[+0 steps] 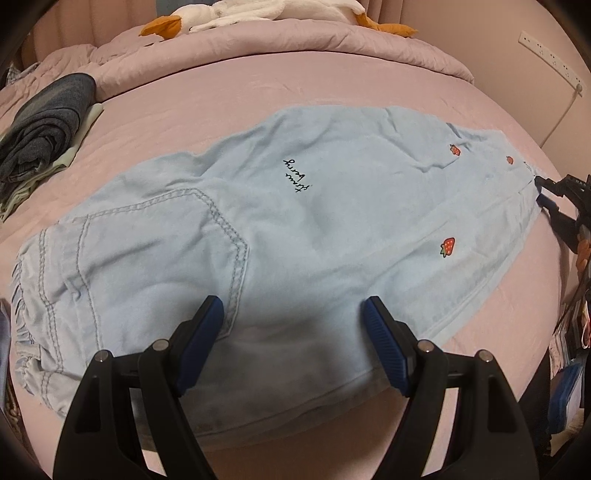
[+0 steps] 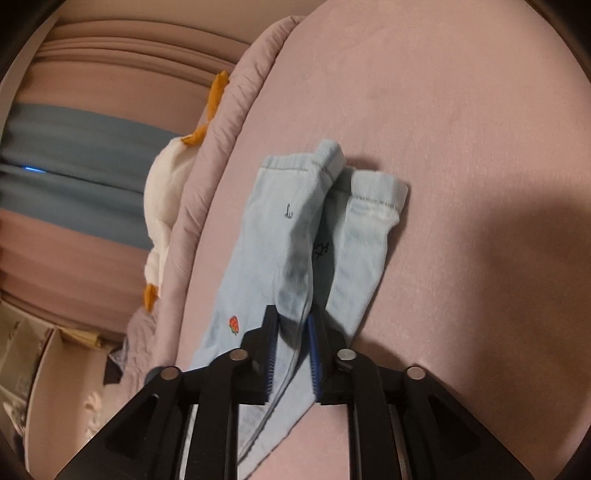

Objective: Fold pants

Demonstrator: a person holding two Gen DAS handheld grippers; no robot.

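Light blue denim pants (image 1: pixel 295 229) with strawberry patches lie on the pink bed (image 1: pixel 332 81), folded lengthwise, waistband at the left, leg cuffs at the far right. My left gripper (image 1: pixel 293 314) is open, hovering over the pants' near edge beside the back pocket. My right gripper (image 2: pixel 291 325) is shut on the pants (image 2: pixel 291 229) near the leg end. In that view the cuffs lie ahead of it on the sheet. The right gripper also shows at the right edge of the left wrist view (image 1: pixel 546 195), at the cuff end.
A pile of dark folded clothes (image 1: pixel 44 122) lies at the left of the bed. A rolled pink duvet (image 1: pixel 258 48) and a white plush toy (image 1: pixel 266 13) lie along the back. A power strip (image 1: pixel 550 55) hangs on the wall at right.
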